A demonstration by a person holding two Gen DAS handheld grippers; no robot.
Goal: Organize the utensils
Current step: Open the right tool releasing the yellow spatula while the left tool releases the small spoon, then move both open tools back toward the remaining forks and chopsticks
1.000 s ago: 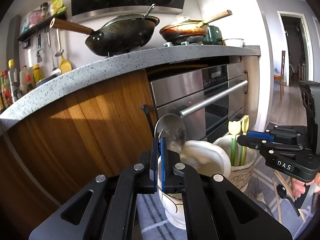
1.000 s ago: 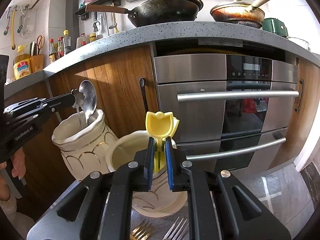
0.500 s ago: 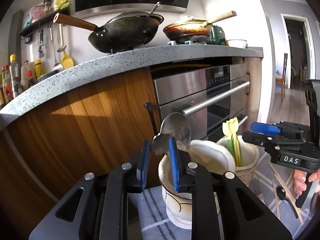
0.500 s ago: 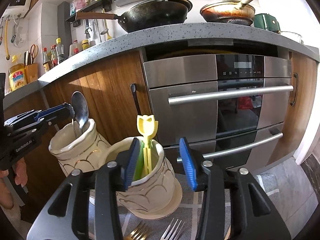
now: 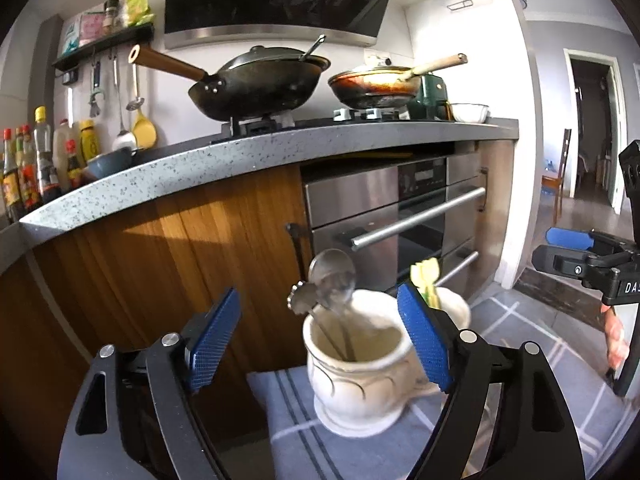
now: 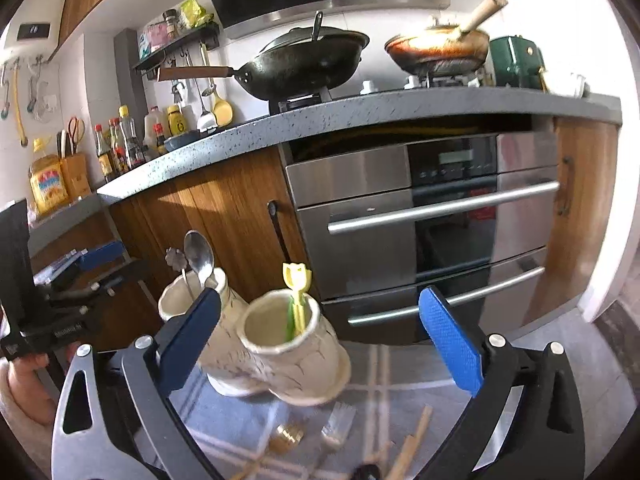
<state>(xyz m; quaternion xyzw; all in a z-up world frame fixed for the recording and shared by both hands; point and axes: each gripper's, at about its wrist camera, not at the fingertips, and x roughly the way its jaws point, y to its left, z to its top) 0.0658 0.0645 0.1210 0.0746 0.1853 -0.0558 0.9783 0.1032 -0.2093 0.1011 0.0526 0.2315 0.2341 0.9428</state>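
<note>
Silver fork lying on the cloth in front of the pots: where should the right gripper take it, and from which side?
Judging by its flat pose, come from above and pinch the fork across its narrow neck just below the tines; the handle end is blurred. Right gripper is opening, nothing between its pads.

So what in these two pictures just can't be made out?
- Loose cutlery on the striped cloth: right wrist view, motion-blurred, partly cut off by the bottom edge.
- Handles of the metal spoons: left wrist view, hidden inside the cream ceramic holder.
- Bottle labels: too small.
</note>
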